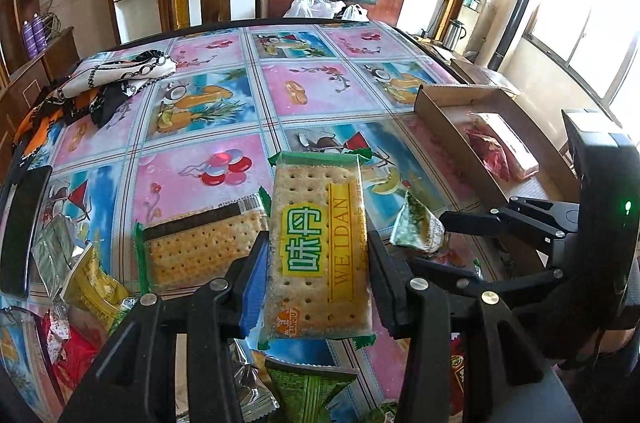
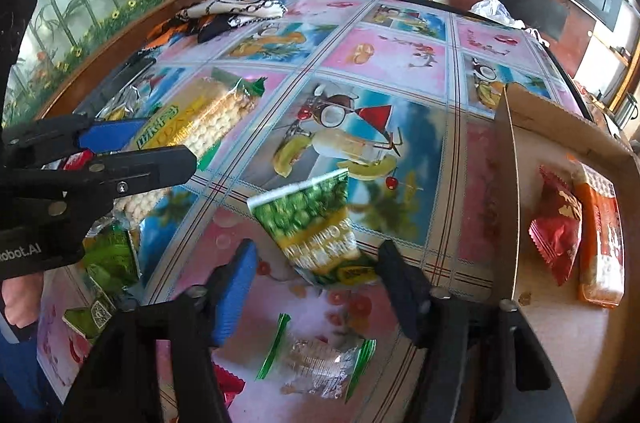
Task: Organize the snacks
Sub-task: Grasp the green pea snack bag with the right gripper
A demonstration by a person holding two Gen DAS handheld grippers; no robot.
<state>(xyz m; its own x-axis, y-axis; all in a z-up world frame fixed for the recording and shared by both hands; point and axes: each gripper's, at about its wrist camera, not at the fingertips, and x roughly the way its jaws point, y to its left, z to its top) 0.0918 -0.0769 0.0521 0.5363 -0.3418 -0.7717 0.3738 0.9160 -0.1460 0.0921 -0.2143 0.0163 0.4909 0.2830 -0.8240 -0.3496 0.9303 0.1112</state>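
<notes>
My left gripper (image 1: pixel 318 259) is shut on a green-edged WEIDAN cracker packet (image 1: pixel 320 235), held off the table. The right wrist view shows the same gripper (image 2: pixel 156 147) and cracker packet (image 2: pixel 208 115) at the left. My right gripper (image 2: pixel 316 263) points down at a green pea packet (image 2: pixel 312 223) that sits between its jaws. The black finger touches the packet's lower corner; the blue pad (image 2: pixel 240 271) stands clear of it. In the left wrist view, the right gripper (image 1: pixel 434 243) and pea packet (image 1: pixel 416 227) lie just right of the crackers.
A cardboard box (image 2: pixel 508 183) on the right holds a red packet (image 2: pixel 556 235) and an orange one (image 2: pixel 600 235). A second cracker packet (image 1: pixel 200 247), a clear packet (image 2: pixel 316 363) and several snacks lie nearby. A scarf (image 1: pixel 112 83) and a phone (image 1: pixel 20 231) lie left.
</notes>
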